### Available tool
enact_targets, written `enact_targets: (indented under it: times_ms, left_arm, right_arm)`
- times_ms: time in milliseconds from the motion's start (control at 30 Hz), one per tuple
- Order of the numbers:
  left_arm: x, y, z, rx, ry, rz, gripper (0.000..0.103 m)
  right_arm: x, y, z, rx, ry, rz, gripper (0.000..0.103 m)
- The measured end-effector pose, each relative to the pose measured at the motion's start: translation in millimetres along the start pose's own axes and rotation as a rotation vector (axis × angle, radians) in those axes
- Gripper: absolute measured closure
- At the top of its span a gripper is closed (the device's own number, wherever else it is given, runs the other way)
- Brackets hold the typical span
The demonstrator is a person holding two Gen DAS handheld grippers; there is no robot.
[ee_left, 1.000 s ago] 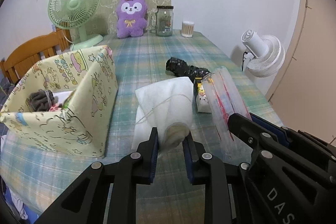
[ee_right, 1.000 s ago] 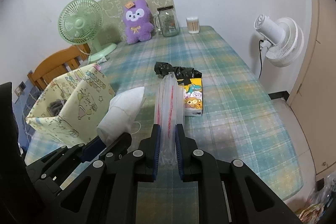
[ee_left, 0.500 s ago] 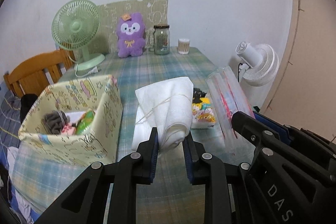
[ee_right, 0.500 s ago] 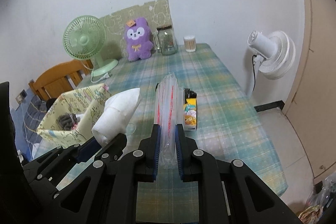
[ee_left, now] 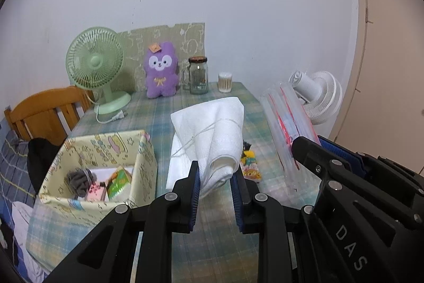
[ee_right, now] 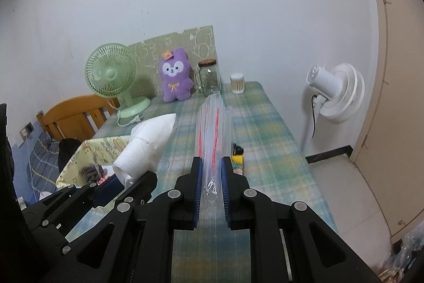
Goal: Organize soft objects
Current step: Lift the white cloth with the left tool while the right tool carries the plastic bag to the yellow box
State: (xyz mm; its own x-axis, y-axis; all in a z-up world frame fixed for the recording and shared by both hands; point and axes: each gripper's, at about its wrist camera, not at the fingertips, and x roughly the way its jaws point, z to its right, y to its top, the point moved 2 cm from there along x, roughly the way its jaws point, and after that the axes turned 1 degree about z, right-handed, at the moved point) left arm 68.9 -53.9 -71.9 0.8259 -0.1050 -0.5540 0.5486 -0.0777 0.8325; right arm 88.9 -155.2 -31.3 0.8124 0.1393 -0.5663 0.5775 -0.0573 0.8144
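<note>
My left gripper (ee_left: 215,171) is shut on a folded white towel (ee_left: 217,131), held up above the plaid table (ee_left: 148,110). A loose white thread hangs across the towel. My right gripper (ee_right: 211,174) is shut on the edge of a clear zip bag with red lines (ee_right: 213,129), lifted beside the towel (ee_right: 145,147). The same bag (ee_left: 286,129) shows to the right in the left wrist view. Below left stands a yellow patterned box (ee_left: 106,150) holding a grey sock and small packets.
A tissue pack with cartoon print (ee_left: 249,166) and a black bundle lie on the table under the held things. At the back stand a green fan (ee_left: 96,68), a purple plush (ee_left: 160,70), a glass jar (ee_left: 198,74) and cotton swabs (ee_left: 224,82). A white fan (ee_right: 334,94) stands right; a wooden chair (ee_left: 45,110) left.
Both grippers have risen from the table, carrying the towel and the zip bag with them. The table and box now look farther below.
</note>
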Motion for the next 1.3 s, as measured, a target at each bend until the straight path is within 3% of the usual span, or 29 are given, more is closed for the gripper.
enact_targets:
  times_ms: [700,1300]
  left_arm:
    - [-19.2,23.7,-10.6,0.039,-0.006,0.085,0.082]
    - [-10.2,29.9,-65.8,0.012,0.033,0.091,0.081]
  right_arm:
    - [-12.3,24.1,-19.3,0.003,-0.021,0.064,0.086]
    - [23.2,34.0,-73.7,-0.074,-0.003,0.043,0.086]
